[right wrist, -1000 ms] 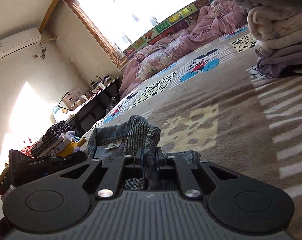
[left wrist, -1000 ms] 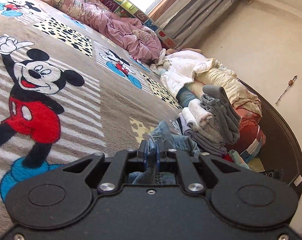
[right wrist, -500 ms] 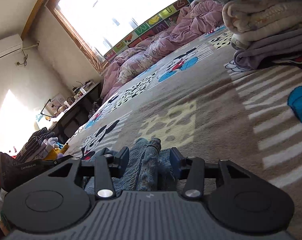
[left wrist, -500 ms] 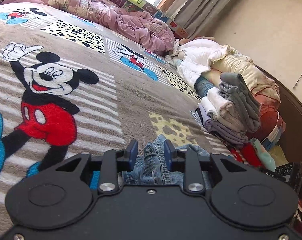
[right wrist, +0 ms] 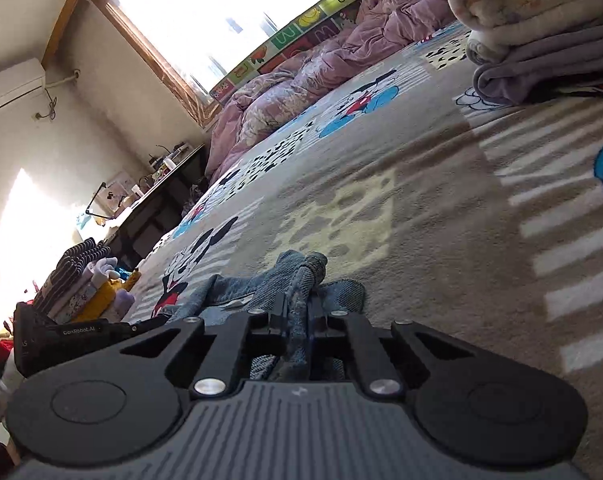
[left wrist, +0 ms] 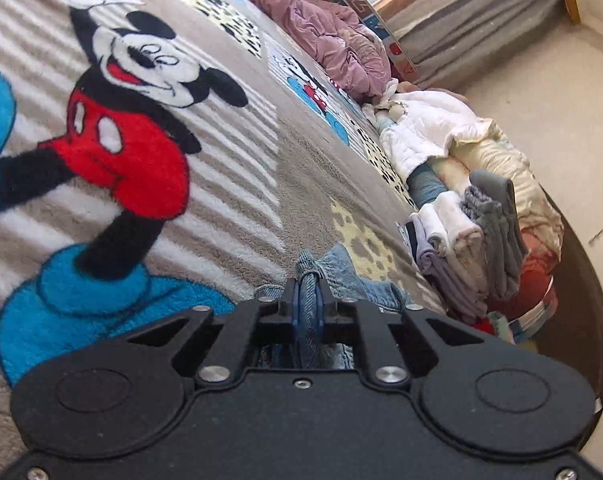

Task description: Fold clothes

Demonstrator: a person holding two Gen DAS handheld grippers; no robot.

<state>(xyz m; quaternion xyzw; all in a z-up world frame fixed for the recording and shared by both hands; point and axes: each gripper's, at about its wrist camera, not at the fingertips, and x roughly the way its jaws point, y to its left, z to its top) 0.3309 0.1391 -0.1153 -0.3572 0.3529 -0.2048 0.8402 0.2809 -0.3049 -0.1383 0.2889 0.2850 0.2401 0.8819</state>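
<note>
Now both tools pinch the same small denim garment, and that shared grip is what any coming move turns on. The left tool [left wrist: 308, 300] has its jaws pressed together on a bunched ridge of the jeans [left wrist: 341, 272], which spill out ahead of it toward 12 and 1 o'clock and lie low on the bed [left wrist: 229, 152]. The right tool [right wrist: 299, 314] is likewise clamped on a rolled edge of the jeans [right wrist: 301, 268]; from it the cloth runs off toward 9 and 10 o'clock, where the other tool's dark body shows at the view's left edge. So the garment's long axis seems to lie across, from one tool to the other, with each arm at its own end and neither clearly nearer the middle.

How many layers each pinch holds cannot be told, nor whether the piece is already doubled over. The scene fits both a garment gathered for spreading flat and one caught mid-fold with an edge being carried over.

A folded stack [left wrist: 473, 240] stands at 2 o'clock from the left tool, near but apart from the jeans; in the right wrist view it [right wrist: 541, 32] sits at 1 o'clock, well ahead. Open blanket lies between denim and stack, and more of it stretches at 11 o'clock from the left tool.
</note>
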